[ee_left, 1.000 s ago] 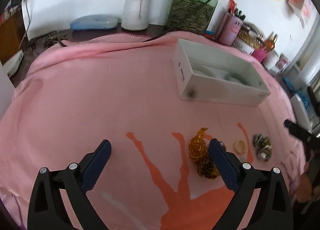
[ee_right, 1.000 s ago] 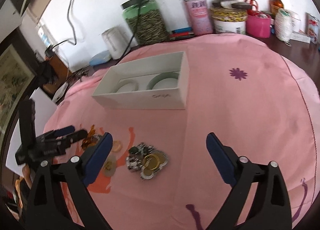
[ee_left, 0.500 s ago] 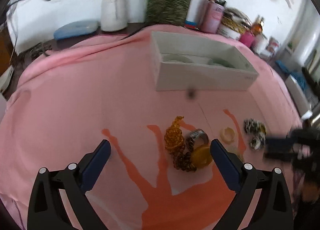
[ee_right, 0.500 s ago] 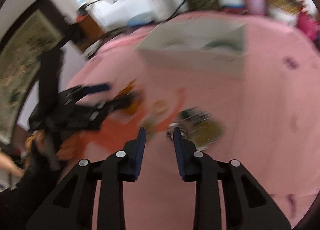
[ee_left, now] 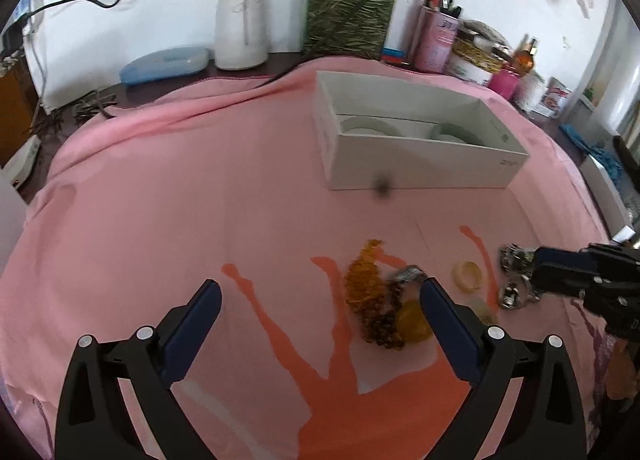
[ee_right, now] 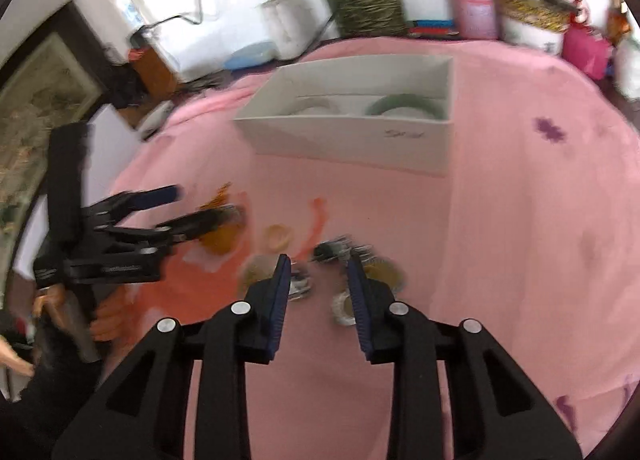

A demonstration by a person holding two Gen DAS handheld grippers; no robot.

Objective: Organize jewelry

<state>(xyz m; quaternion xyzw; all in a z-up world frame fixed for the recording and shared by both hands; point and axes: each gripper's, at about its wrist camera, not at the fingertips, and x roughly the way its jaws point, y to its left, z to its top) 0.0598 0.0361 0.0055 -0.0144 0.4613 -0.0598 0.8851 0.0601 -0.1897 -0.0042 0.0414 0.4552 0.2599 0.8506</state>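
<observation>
- The right gripper (ee_right: 318, 280) hangs low over a small cluster of silvery jewelry (ee_right: 344, 256) on the pink cloth (ee_right: 500, 220). Its jaws stand narrowed with a clear gap. The view is blurred, so I cannot say whether the pads press on any piece; nothing looks lifted.
- The left gripper (ee_left: 320, 308) is spread wide with nothing between its pads, hovering just short of the amber bead strand (ee_left: 364, 288) and a yellow disc-like piece (ee_left: 412, 324) beside it.
- The white box (ee_left: 420, 164) sits farther back on the cloth, well apart from both piles. Two pale green bangles (ee_right: 404, 106) lie inside, so I judge the loose pieces belong there next.
- To do this step well, I would settle the right jaws around one piece only, low enough to catch metal and not a fold of fabric, then lift straight up before carrying it to the box.
- The silvery bits look small, shiny and hard, likely to slip or come up tangled; a slow squeeze on the thickest part seems safest.
- The amber strand looks knobbly and limp; it would sag if held at one end, so pinching a bunched part should help.
- A pale ring (ee_left: 468, 276) lies flat between the two piles, smooth and thin, probably awkward to get under.
- The cloth is soft and creased, with orange printed shapes that partly mask the amber tones.
</observation>
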